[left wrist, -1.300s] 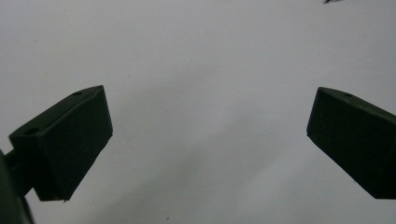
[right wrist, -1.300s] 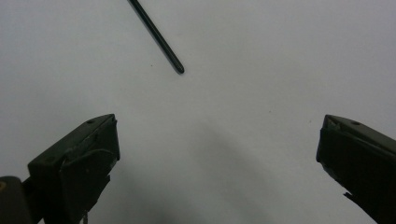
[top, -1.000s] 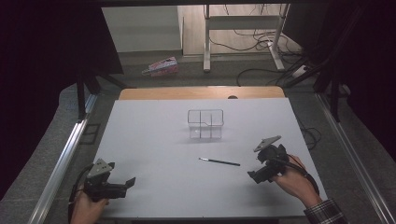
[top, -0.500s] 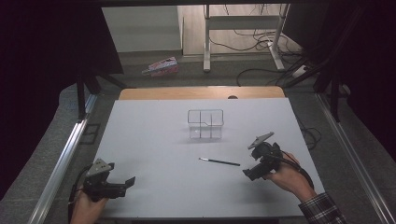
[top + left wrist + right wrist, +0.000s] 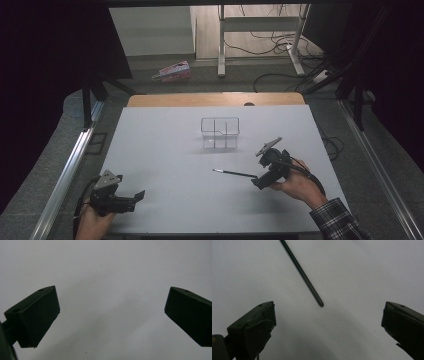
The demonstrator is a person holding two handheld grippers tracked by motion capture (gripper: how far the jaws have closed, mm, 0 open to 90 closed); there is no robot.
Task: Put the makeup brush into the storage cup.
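A thin black pen-like stick (image 5: 234, 173) lies flat on the white table (image 5: 165, 150), right of centre. My right gripper (image 5: 258, 182) hovers at the stick's right end, jaws wide open. In the right gripper view the stick (image 5: 302, 272) runs from the top edge down to a tip just ahead of the open right gripper (image 5: 328, 322), touching neither jaw. A clear plastic compartment box (image 5: 220, 132) stands behind it. My left gripper (image 5: 139, 195) rests at the near left corner, open over bare table, and the left gripper (image 5: 111, 315) has nothing between its jaws.
A metal rail (image 5: 65, 175) runs along the table's left side and another (image 5: 380, 170) along the right. Beyond the far wooden edge (image 5: 215, 99) the floor holds a pink box (image 5: 174, 71), cables and a desk frame.
My right gripper has moved left and slightly forward, closing on the stick's right end. The left gripper has stayed put.
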